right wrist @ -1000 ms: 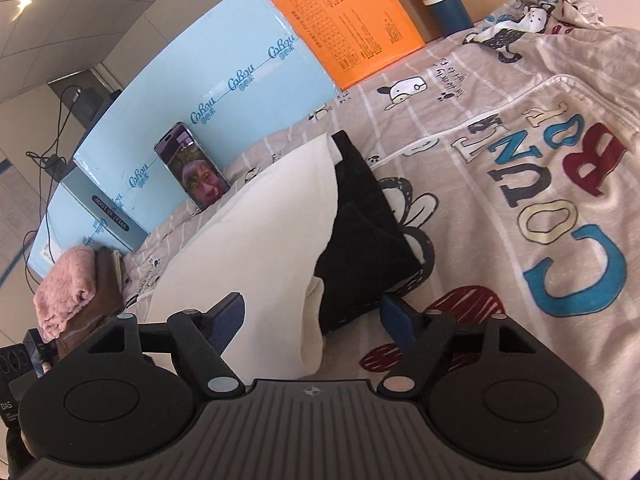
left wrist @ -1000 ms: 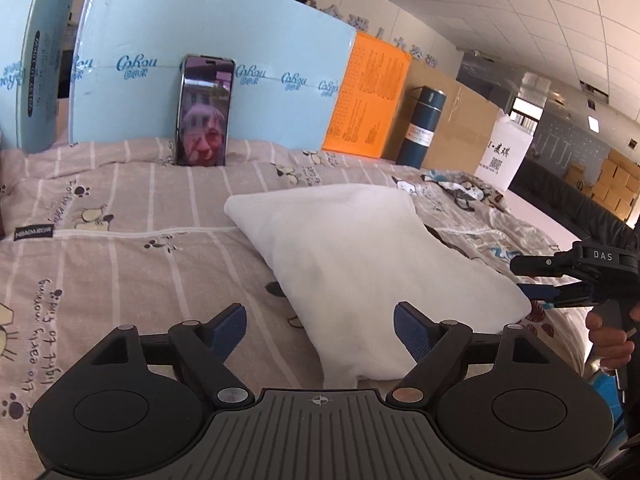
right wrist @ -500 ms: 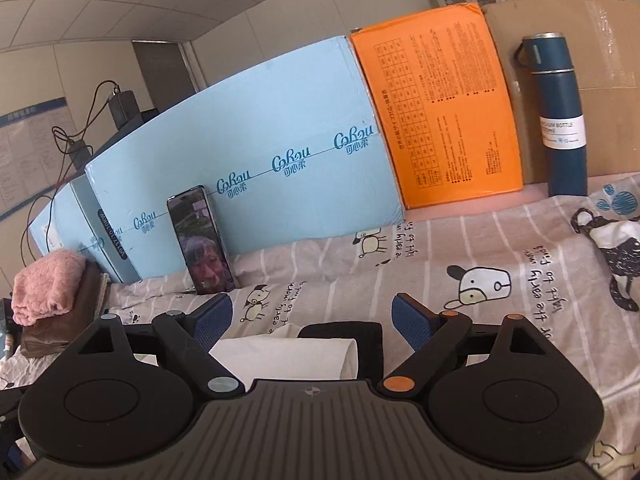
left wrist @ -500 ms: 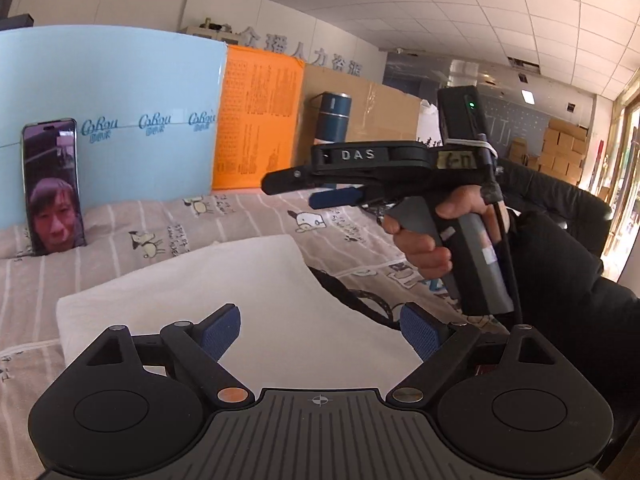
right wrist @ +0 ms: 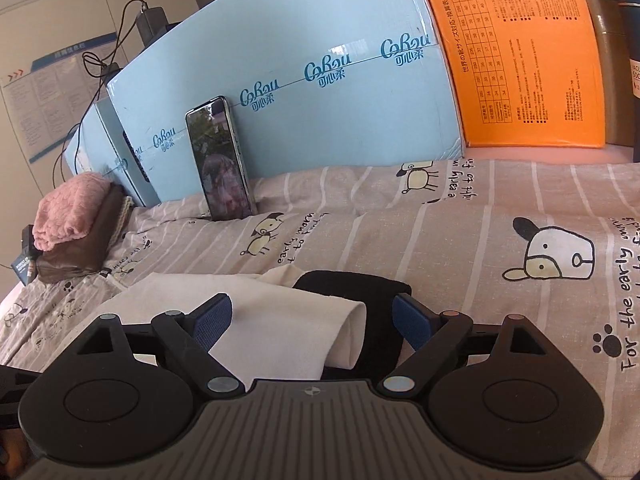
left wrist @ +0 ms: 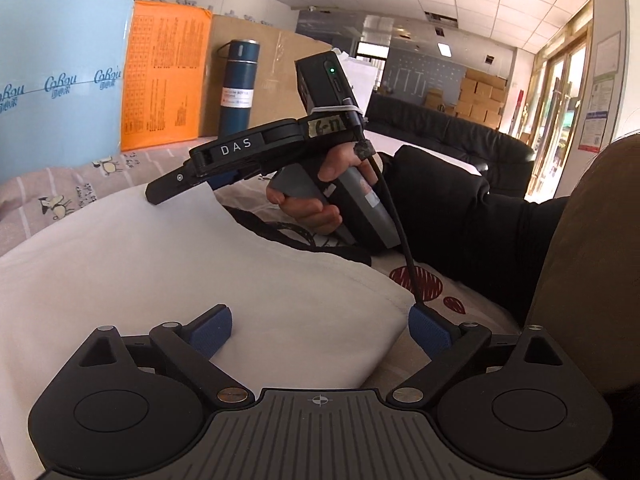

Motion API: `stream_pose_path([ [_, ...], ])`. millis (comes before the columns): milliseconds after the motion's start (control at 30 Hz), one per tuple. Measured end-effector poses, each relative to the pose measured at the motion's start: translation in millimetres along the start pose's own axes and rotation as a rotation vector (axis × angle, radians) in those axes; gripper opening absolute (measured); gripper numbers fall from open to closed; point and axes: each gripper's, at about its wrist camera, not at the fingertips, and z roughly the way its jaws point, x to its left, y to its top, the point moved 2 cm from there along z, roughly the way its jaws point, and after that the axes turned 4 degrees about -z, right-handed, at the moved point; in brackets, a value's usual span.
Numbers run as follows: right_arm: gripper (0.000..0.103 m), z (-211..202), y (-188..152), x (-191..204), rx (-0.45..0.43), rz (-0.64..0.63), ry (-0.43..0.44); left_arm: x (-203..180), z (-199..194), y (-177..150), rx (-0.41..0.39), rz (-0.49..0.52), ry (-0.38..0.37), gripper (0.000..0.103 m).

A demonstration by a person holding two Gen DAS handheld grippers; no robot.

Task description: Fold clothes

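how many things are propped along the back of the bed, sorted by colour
light blue boxes: 2, a large one and a smaller one to its left
orange box: 1
dark blue bottle: 1
brown cardboard box: 1
black phone: 1, leaning on the large blue box
total: 6

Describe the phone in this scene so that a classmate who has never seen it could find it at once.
Start at the big light-blue board standing at the back of the patterned bedsheet. The phone leans upright against the board's left part, its foot on the sheet. It alone is a slim dark slab with a lit screen; the pink towel further left is soft and folded.
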Motion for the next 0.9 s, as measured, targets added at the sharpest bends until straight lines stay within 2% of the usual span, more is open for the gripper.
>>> stream_pose_path([
  [233,0.087,1.5,-3.6,1.3,0.005,-0.012,0.034,-12.3,0.4,-1.7,0.009,0.057,0.01,0.098],
  [333,0.087,4.5,-4.4,3.0,0.014,-0.016,0.017,-15.3,3.0,0.7,0.007,0.089,0.034,0.098],
  [533,0.088,6.7,-5.7,10.4,0.018,-0.057,-0.025,-29.7,14.9,0.2,0.045,0.183,0.142,0.098],
  [667,0.088,7.3,-7.7,23.8,0.016,-0.141,-0.095,-29.8,21.5,3.3,0.059,0.184,0.223,0.098],
  [733,0.088,5.7,-8.7,32.4,0.001,-0.194,-0.108,-28.2,20.5,5.3,0.049,0.174,0.236,0.098],
  [800,0.088,5.2,-9.1,35.9,-0.004,-0.213,-0.094,-26.5,19.4,7.7,0.04,0.159,0.244,0.098],
  [900,0.088,4.7,-8.3,33.9,-0.003,-0.199,-0.069,-21.7,10.8,11.5,-0.016,0.124,0.243,0.098],
])
